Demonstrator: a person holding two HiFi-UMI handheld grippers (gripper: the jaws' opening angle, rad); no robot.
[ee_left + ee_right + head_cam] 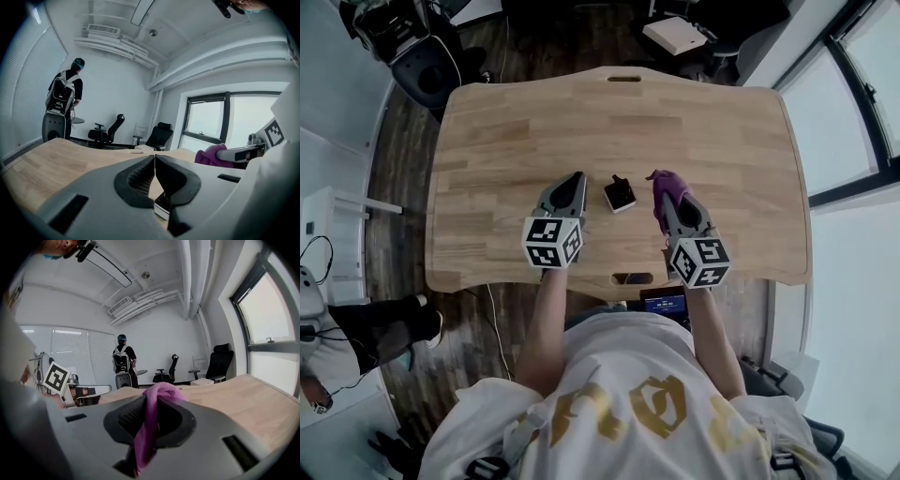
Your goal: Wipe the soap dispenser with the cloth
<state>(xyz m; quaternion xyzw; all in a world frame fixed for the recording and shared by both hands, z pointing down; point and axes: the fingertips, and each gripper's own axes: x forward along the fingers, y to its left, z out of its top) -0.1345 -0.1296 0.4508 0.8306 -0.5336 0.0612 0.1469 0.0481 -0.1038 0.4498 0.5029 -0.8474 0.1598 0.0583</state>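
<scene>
- Nearest in the head view is the person's white shirt [628,394] with gold print; both forearms reach out from it over the near edge of the table [722,141].
- Each forearm ends in a marker cube: the left cube [551,241] and the right cube [700,262] sit just past the table's near edge, on either side of a slot [628,278] cut in that edge.
- The left gripper [577,178] points away from the person, its jaws pressed together with nothing between them; its own view shows the two dark pads [140,180] meeting at the tips.
- The right gripper [668,211] lies level with it to the right, its jaws pinching a purple cloth [666,187]. In the right gripper view the cloth [146,427] runs up between the pads and folds over the tips.
- The soap dispenser [620,193], small and dark on top with a white base, sits on the wood between the two grippers, touching neither. The left gripper view shows its white base [161,208] just below the closed jaws.
- Beyond them the table is bare wood out to a second slot [624,78] at the far edge.
- Far off in the room, office chairs [159,136] stand by the windows [220,122], and a person [65,93] with a backpack stands at the far left.
</scene>
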